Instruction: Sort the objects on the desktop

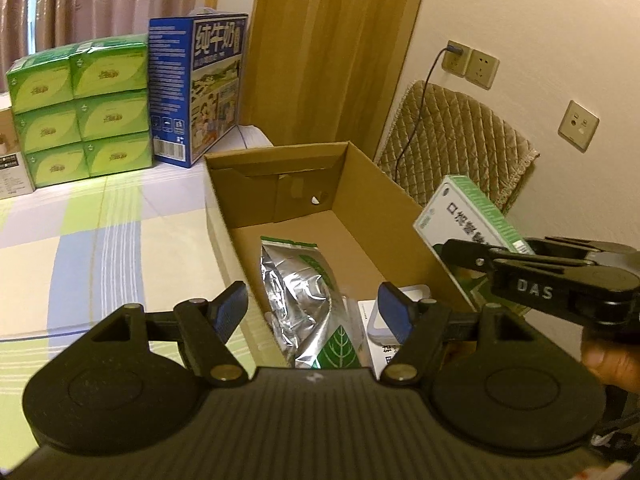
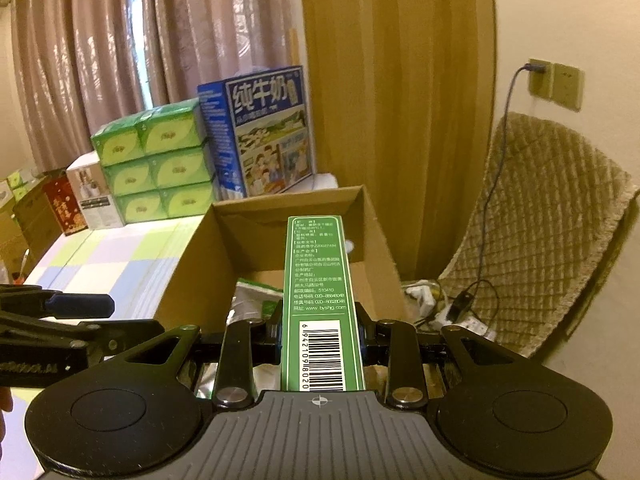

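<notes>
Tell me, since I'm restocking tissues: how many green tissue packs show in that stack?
6 show in the green tissue stack, two wide and three high, left of the blue milk carton at the table's far end. More may be hidden behind this face.

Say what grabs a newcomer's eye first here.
The green medicine box, clamped in the right gripper and held over the open cardboard box, fills the right wrist view. Inside that box lies a silver foil pouch, under the empty left gripper. Behind, stacked green tissue packs sit beside a blue milk carton.
</notes>
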The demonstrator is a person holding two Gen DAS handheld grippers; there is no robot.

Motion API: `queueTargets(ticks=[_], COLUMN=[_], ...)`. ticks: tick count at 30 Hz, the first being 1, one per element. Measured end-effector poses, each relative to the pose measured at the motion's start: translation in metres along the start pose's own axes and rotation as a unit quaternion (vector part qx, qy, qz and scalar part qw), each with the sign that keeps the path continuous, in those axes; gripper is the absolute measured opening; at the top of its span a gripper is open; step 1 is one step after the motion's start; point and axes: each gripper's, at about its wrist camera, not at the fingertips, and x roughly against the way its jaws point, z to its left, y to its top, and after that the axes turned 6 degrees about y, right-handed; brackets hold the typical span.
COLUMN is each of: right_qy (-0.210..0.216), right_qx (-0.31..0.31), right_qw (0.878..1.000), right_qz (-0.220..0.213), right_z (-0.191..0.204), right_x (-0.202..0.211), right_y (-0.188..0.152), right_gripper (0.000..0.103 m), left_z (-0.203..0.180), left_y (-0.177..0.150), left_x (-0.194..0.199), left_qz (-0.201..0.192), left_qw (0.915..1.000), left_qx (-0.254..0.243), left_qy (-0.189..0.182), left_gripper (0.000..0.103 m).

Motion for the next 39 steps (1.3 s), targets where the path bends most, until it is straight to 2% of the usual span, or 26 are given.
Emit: queueTargets(ticks=[3, 7, 12, 14, 17, 20, 27, 32, 39], right_qy=[0.009, 0.007, -0.002, -0.005, -0.011, -0.030, -0.034, -0.031, -0.029], right_qx=[0.003, -0.012, -0.021, -0.028, -0.035, -0.029, -0.024, -0.019, -0.012], right_qw=[1.000, 1.000, 1.000, 1.000, 0.999, 0.999, 0.999, 0.999, 0.999], right_qz=[0.000, -0.015, -0.013, -0.014, -0.015, -0.004, 0.015, 0.017, 0.014], right_z=[0.003, -0.001, -0.007, -0.008, -0.008, -0.005, 0.002, 0.010, 0.020], right_x=[-0.007, 0.001, 0.020, 0.030, 0.048, 0.062, 0.094, 0.117, 0.143], right_y=[0.005, 0.007, -0.005, -0.010, -0.019, -0.027, -0.043, -0.050, -0.052], right_gripper=[0.029, 0.052, 0.067, 0.079, 0.092, 0.099, 0.101, 0.101, 0.101], left_z=[0.005, 0.014, 0.023, 0.024, 0.022, 0.019, 0.009, 0.003, -0.005], left_y=[-0.004, -0.012, -0.025, -0.030, -0.038, -0.043, -0.053, -0.062, -0.071], left_x=[0.004, 0.009, 0.019, 0.024, 0.033, 0.044, 0.069, 0.090, 0.124], left_qz=[-0.005, -0.005, -0.007, -0.011, -0.013, -0.016, -0.011, 0.001, -0.004], left_qw=[1.0000, 0.9997, 0.9989, 0.9986, 0.9981, 0.9981, 0.9972, 0.9973, 0.9941], left_qx=[0.005, 0.018, 0.028, 0.031, 0.036, 0.036, 0.027, 0.027, 0.032], left_qy=[0.007, 0.019, 0.037, 0.042, 0.049, 0.048, 0.069, 0.068, 0.104], left_gripper=[0.073, 0.080, 0.091, 0.095, 0.101, 0.102, 0.102, 0.102, 0.102])
